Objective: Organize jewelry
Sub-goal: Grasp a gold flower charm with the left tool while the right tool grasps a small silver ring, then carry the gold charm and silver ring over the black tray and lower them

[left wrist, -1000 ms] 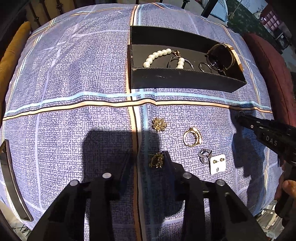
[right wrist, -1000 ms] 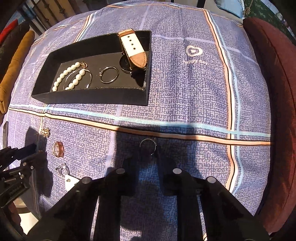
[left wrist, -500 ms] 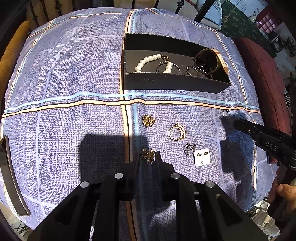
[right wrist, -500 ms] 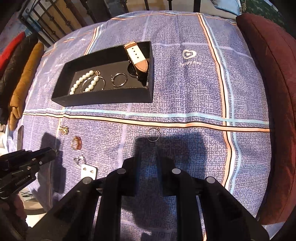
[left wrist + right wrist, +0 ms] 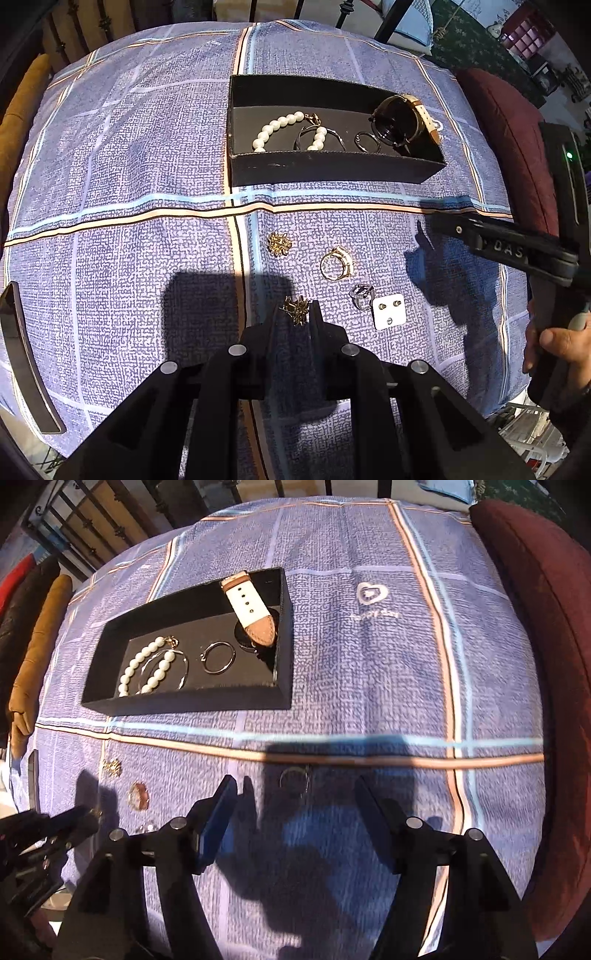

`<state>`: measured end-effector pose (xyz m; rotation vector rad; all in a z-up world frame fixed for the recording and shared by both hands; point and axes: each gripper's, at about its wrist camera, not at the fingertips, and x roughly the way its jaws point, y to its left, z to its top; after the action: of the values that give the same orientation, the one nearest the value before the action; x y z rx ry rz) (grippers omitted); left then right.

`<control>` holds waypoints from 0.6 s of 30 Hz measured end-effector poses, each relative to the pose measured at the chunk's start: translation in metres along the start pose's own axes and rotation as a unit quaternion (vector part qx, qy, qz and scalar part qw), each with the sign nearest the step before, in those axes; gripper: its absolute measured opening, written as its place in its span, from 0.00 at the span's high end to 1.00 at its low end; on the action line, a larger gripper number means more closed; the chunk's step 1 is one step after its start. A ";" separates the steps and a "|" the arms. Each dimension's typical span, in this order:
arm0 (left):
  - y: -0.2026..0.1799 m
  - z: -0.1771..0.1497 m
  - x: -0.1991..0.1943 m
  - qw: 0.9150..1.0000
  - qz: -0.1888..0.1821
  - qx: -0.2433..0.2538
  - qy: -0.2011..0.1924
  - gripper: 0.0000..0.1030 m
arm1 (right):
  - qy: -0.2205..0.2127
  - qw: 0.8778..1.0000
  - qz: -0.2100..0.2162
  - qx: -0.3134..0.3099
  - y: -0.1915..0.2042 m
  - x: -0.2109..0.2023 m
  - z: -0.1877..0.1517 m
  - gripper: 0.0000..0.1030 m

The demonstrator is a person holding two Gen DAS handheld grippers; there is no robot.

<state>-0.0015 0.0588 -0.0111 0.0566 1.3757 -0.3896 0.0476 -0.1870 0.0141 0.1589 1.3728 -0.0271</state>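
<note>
The left tool is closed on a small gold flower earring. Its two fingers pinch the earring between their tips, above the blue checked bed cover.

The right tool has just been opening, and its jaws now stand wide apart. Nothing is pinched between them. A thin ring lies on the cover in the gap between the two fingers, in the tool's shadow.

Near the left tool lie more loose things on the cover: a white card with small stud earrings, and a silver ring touching the card's edge. A little farther lie a gold ring and a second gold flower earring.

Farther still, past the orange stripe, sits a black tray. Inside it lie a pearl bracelet, a thin bangle, a hoop and a watch with a white and brown strap at the tray's right end.

A dark red cushion lies along the right edge of the bed.
</note>
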 end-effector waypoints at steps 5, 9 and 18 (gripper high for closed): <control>0.005 -0.009 -0.003 1.000 -0.003 -0.002 0.004 0.84 | 0.017 0.998 -0.048 -0.047 0.014 0.020 0.005 0.43; 0.007 -0.007 -0.003 1.000 -0.005 -0.005 0.004 0.84 | 0.012 0.998 -0.040 -0.053 0.018 0.014 0.000 0.80; 0.004 0.003 -0.002 1.000 -0.012 0.000 0.002 0.84 | -0.009 1.000 0.018 -0.010 -0.003 -0.016 -0.018 0.80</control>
<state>0.0025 0.0621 -0.0097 0.0412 1.3806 -0.4092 0.0264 -0.1883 0.0258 0.1668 1.3524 0.0147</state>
